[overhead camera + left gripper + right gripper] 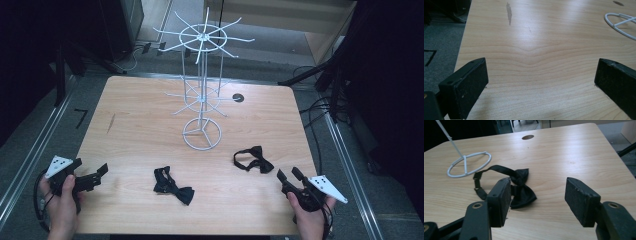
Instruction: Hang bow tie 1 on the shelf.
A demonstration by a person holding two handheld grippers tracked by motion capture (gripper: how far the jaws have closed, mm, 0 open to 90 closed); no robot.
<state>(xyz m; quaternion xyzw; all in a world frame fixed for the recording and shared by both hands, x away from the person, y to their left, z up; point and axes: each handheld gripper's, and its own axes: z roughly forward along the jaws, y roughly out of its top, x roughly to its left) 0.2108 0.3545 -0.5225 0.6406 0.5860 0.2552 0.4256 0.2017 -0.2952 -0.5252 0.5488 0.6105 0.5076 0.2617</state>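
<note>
Two black bow ties lie on the wooden table [140,120]. One bow tie [172,186] rests near the front middle; the other bow tie [253,159] [517,186] lies toward the front right, its strap looped. A white wire rack [202,85] stands at the table's middle, its ring base [469,163] [621,23] on the wood. My left gripper [97,176] [541,82] is open at the front left corner, nothing between its jaws. My right gripper [289,176] [537,197] is open at the front right, just short of the right bow tie.
A round dark hole [238,97] [528,137] marks the table's far right part. A grey streak [110,123] [509,12] shows on the left side. Cables and dark stands surround the table on the floor.
</note>
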